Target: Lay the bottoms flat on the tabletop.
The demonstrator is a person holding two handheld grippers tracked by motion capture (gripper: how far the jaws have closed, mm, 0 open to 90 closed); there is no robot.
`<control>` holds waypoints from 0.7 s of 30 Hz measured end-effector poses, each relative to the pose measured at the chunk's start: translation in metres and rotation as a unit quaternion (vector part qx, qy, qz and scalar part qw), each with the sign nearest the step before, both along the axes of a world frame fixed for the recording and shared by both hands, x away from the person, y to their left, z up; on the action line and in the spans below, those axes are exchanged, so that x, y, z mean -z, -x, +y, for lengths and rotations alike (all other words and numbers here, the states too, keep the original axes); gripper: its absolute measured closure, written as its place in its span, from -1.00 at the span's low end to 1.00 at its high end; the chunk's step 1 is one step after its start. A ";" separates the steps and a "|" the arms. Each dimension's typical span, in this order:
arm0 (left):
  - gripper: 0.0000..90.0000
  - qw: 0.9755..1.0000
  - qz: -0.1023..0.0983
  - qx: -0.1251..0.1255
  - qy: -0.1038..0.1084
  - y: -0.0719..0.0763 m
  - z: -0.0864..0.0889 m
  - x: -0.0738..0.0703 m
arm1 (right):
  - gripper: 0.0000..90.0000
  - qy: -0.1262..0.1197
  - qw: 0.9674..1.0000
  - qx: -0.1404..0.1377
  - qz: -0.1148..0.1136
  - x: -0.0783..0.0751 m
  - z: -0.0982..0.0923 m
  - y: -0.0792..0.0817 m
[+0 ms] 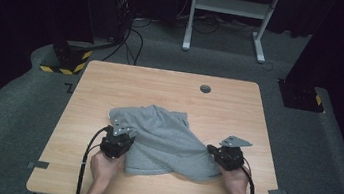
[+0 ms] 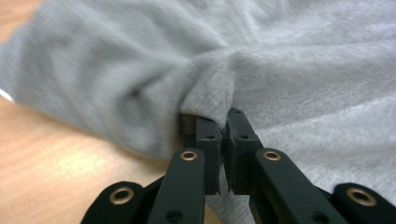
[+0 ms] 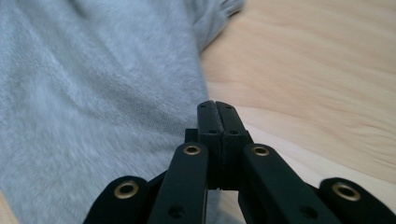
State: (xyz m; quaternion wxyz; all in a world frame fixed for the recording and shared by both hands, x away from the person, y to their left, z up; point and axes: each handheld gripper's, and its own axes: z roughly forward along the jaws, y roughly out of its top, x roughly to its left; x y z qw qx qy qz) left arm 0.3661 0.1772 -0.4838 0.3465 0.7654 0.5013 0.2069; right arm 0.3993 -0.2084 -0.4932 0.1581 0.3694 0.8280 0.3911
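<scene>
Fingers of the left gripper pinch a soft grey sweatshirt; right gripper seems closed on its hem, likely limp and light.

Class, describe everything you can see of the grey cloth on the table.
The grey cloth is a soft, fleecy-looking knit, rumpled and loosely folded, lying near the middle of the wooden table towards its near edge. A fold of it is pinched in the shut jaws of the left gripper, where the fabric bunches. The right gripper, jaws shut, sits at the cloth's right edge; whether it pinches fabric is unclear.
</scene>
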 end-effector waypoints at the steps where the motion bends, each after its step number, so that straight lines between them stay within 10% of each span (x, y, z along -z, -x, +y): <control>1: 0.91 1.000 0.001 0.000 0.003 -0.002 0.000 -0.001 | 1.00 -0.002 1.000 0.012 -0.009 -0.002 -0.007 0.001; 5: 0.74 1.000 0.018 0.021 0.012 0.000 -0.007 0.000 | 0.99 0.009 1.000 0.024 -0.006 -0.001 -0.015 0.007; 10: 0.13 0.999 0.045 0.020 0.009 0.020 -0.010 0.014 | 0.36 0.008 0.999 0.023 -0.023 -0.001 -0.008 0.014; 16: 0.34 0.998 0.052 0.027 0.012 0.030 -0.013 0.027 | 0.31 0.027 1.000 -0.002 -0.013 0.004 0.009 0.010; 21: 0.89 0.998 0.055 0.041 -0.013 0.010 -0.018 0.023 | 0.89 0.065 0.998 -0.020 0.011 0.015 0.016 0.004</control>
